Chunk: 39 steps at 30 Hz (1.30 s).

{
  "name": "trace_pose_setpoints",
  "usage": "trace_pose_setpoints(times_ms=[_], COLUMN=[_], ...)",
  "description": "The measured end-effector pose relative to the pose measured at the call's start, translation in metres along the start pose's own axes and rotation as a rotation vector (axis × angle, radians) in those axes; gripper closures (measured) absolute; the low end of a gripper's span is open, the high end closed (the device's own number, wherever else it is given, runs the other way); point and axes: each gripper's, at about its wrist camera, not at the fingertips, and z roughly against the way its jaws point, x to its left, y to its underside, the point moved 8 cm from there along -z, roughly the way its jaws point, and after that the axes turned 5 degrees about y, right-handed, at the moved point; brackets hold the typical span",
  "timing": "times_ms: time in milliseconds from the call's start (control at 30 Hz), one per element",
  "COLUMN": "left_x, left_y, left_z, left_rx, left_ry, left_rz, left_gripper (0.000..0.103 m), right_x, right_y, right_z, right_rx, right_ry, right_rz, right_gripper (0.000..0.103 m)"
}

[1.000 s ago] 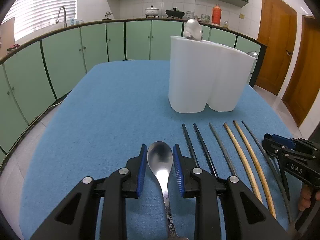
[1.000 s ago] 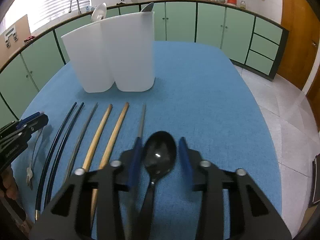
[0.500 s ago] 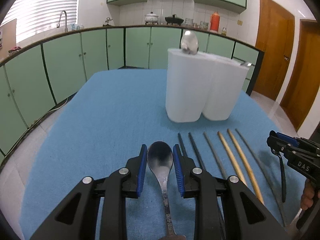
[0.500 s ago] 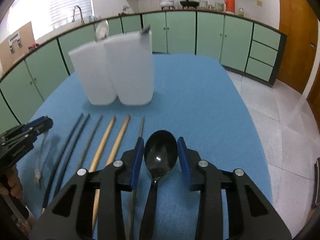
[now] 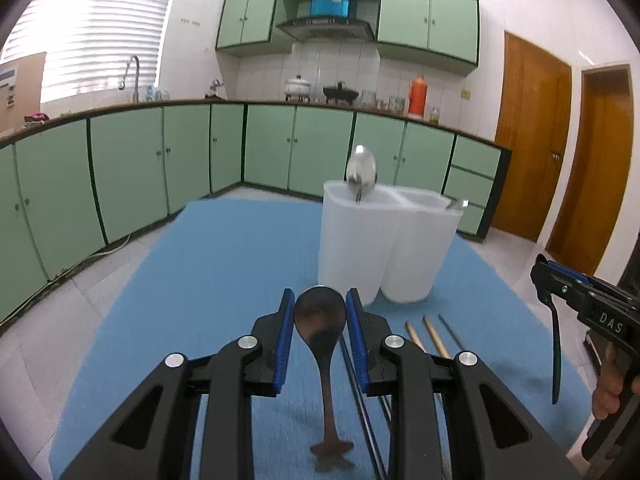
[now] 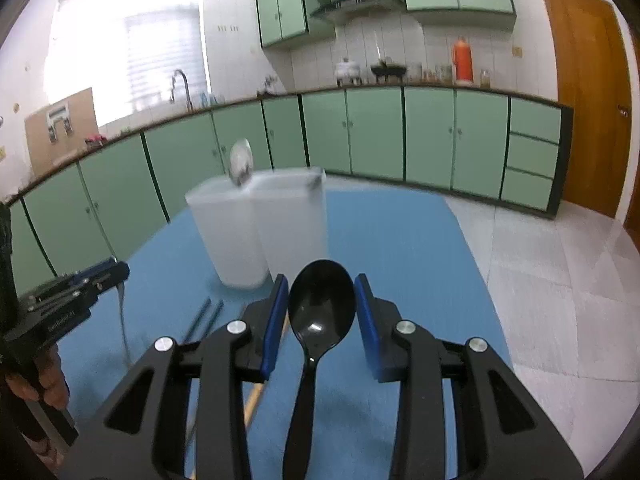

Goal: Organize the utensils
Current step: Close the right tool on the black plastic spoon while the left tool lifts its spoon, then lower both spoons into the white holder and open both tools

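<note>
Two spoons gripped above a blue table, with a white holder behind them.

The left gripper (image 5: 320, 322) is closed with its blue pads on the oval bowl of a shiny metal spoon (image 5: 320, 320), whose thin handle hangs toward the camera. The right gripper (image 6: 321, 312) clamps a glossy black plastic spoon (image 6: 321, 300) in the same way. The holder (image 5: 374, 248) is smooth, matte white plastic with two rounded compartments; it stands on the table (image 5: 208, 280), whose cover looks like a fine woven blue cloth. A metal spoon (image 5: 361, 170) stands upright in the holder's left compartment. Thin chopsticks (image 5: 434, 338), some dark and some of pale wood, lie side by side on the cloth near the holder.
</note>
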Motion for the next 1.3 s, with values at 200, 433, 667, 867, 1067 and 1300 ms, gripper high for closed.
trace_pose_setpoints(times_ms=[200,433,667,867,1067,1300], left_x=[0.002,0.004,-0.002,-0.014,-0.022,-0.024], left_y=[-0.025,-0.056,-0.106,-0.153,-0.182,-0.175], left_z=[0.007,0.013,0.022,0.013,-0.016,-0.068], left_rx=[-0.072,-0.155,-0.255,-0.334,-0.367,-0.312], left_ry=[-0.002,0.002,0.007,0.019,0.035,0.044], left_rz=[0.002,0.013,-0.002,-0.032,-0.039,-0.034], left_gripper=[0.077,0.077,0.077,0.077,0.077,0.077], right_x=[0.001,0.010,0.007,-0.002,-0.008,0.001], right_y=[-0.041,-0.080,-0.131,-0.164,-0.177,-0.167], right_z=[0.006,0.008,-0.003,-0.038,-0.075,-0.109], right_rx=[-0.146,-0.254,-0.346,-0.385,-0.389,-0.377], right_ry=[-0.010,-0.020,-0.060,-0.051,0.007,0.089], right_rz=[-0.021,0.019,-0.007,-0.057,-0.076,-0.037], right_gripper=[0.070,0.070,0.070,0.070,0.070,0.070])
